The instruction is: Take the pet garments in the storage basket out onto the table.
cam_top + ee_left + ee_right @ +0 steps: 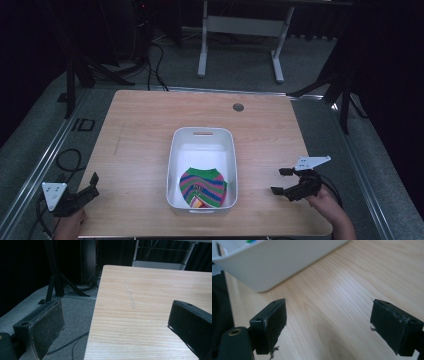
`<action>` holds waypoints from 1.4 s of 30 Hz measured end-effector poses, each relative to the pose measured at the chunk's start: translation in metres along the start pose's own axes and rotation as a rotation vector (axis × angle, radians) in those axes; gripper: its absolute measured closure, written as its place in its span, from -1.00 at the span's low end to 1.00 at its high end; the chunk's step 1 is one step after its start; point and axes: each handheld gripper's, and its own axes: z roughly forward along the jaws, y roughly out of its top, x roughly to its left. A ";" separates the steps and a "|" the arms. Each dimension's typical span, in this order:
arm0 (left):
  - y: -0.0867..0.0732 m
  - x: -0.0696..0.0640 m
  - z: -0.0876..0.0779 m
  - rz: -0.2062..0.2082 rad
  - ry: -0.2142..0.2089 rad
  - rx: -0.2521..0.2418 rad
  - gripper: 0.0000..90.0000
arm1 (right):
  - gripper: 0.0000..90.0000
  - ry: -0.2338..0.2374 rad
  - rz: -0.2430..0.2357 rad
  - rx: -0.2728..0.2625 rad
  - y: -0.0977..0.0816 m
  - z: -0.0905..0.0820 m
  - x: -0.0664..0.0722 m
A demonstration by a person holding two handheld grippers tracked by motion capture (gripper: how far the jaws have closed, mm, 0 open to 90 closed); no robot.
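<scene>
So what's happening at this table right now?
A person holds a gripper in each hand at a wooden table. A white bin stands in the middle with a striped cloth lying in its near end. The left gripper rests at the table's near left corner and the right gripper sits to the right of the bin. Both have their jaws open, holding nothing.

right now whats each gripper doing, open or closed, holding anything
Left gripper: open, holding nothing, at the table's near left corner.
Right gripper: open, holding nothing, just right of the white bin.
</scene>
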 end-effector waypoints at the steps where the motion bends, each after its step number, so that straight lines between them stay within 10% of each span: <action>1: 0.000 0.000 0.000 0.000 -0.001 -0.001 -0.98 | -0.70 0.006 -0.018 0.006 0.006 0.000 0.003; 24: 0.000 0.000 0.000 0.001 -0.002 0.001 -0.98 | -0.70 0.152 -0.227 0.062 0.102 0.035 0.047; 42: 0.000 0.001 0.000 -0.004 -0.009 0.003 -0.98 | -0.73 0.255 -0.323 0.219 0.138 0.115 0.090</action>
